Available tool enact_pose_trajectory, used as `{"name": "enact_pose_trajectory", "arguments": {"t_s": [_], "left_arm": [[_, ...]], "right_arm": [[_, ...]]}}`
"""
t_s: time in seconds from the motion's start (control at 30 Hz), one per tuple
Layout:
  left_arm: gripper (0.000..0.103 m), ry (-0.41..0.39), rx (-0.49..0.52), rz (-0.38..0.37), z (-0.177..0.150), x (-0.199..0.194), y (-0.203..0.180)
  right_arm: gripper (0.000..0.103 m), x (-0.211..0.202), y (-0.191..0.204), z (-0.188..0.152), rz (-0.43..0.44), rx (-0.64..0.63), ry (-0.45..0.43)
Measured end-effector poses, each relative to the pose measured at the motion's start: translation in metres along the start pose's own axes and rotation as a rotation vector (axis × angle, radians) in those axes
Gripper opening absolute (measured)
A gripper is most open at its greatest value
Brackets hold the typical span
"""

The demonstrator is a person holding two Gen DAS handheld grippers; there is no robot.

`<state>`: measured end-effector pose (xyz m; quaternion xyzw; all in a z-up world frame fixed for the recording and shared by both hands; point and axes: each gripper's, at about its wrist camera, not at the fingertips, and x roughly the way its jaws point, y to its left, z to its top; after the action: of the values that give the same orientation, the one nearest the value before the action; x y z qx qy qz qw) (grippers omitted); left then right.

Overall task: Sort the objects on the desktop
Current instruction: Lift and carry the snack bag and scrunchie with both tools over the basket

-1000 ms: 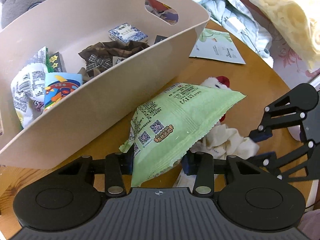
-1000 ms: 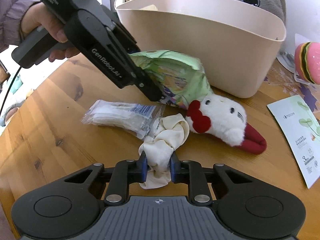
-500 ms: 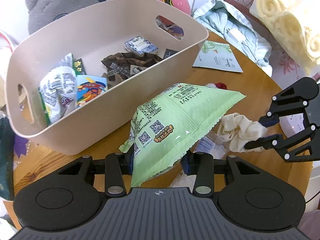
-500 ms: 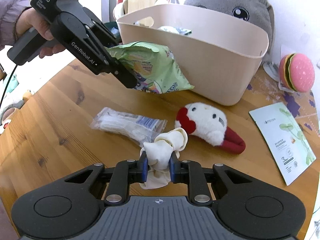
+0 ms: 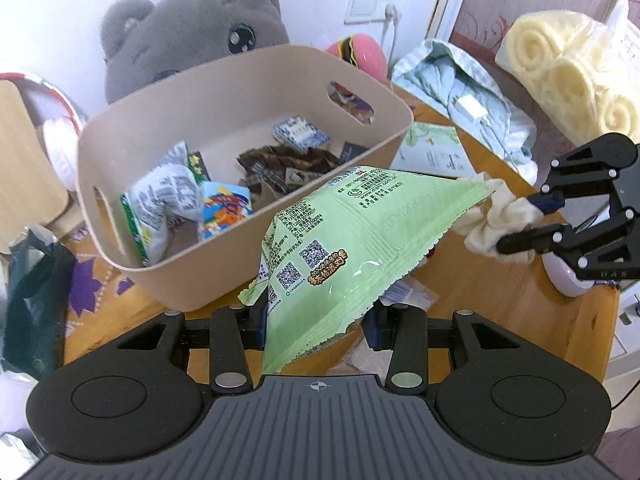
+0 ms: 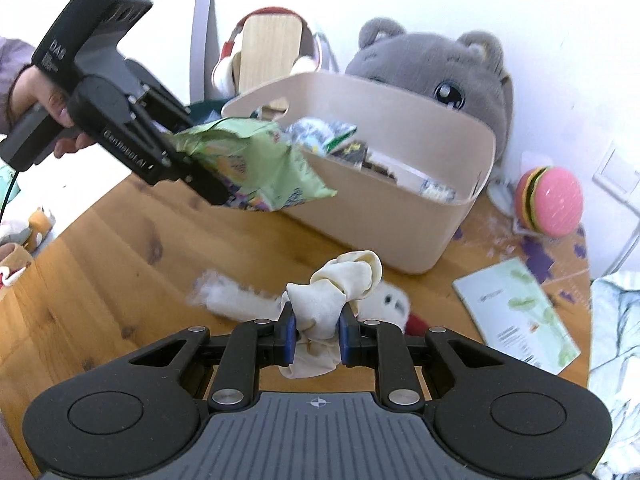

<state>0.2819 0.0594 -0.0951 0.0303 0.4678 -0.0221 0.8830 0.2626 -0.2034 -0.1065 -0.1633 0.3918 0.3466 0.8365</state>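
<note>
My left gripper (image 5: 316, 322) is shut on a green snack bag (image 5: 352, 248) and holds it in the air beside the beige bin (image 5: 188, 272); it also shows in the right wrist view (image 6: 256, 168). My right gripper (image 6: 317, 334) is shut on a cream scrunchie (image 6: 340, 284), lifted above the table; it also shows in the left wrist view (image 5: 496, 216). The bin (image 6: 400, 236) holds several packets and a brown cloth (image 5: 288, 164). A white and red plush toy (image 6: 394, 304) and a clear plastic packet (image 6: 232, 296) lie on the table below the scrunchie.
A grey plush bear (image 5: 192, 44) sits behind the bin. A burger toy (image 6: 548, 204) and a leaflet (image 6: 516, 316) lie to the right on the wooden table (image 6: 120, 264). Light blue cloth (image 5: 464, 92) and rolled foam (image 5: 560, 76) are at the far right.
Both grippers have risen. The green bag is now at the height of the bin's rim. The scrunchie has left the table and hangs in my right gripper.
</note>
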Motion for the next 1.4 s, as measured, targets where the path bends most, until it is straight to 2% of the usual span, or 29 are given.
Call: {"name": "enact_pose_trajectory", "arguments": {"t_s": [0.43,0.67,0.8,1.0,1.3,1.4], "left_arm": [[0.043,-0.099,-0.052,0.065,0.016,-0.047,0.038],[0.043,-0.139,-0.100,0.120,0.033,-0.055,0.058],[0.043,-0.152,-0.129,0.160,0.043,-0.051,0.064],[0.043,-0.138,-0.167,0.170,0.055,-0.032,0.072],[0.043,-0.096,-0.212,0.234,0.066,0.003,0.076],[0.043,-0.074,-0.226,0.224,0.069,0.015,0.076]], "right_arm": [[0.019,-0.020,-0.012,0.049,-0.055,-0.021,-0.096],[0.019,-0.014,-0.024,0.082,-0.071,-0.038,-0.148],[0.019,-0.005,-0.031,0.098,-0.079,-0.040,-0.164],[0.019,0.015,-0.039,0.115,-0.080,-0.012,-0.172],[0.020,0.050,-0.057,0.125,-0.035,0.070,-0.148],[0.020,0.062,-0.063,0.124,-0.033,0.096,-0.127]]}}
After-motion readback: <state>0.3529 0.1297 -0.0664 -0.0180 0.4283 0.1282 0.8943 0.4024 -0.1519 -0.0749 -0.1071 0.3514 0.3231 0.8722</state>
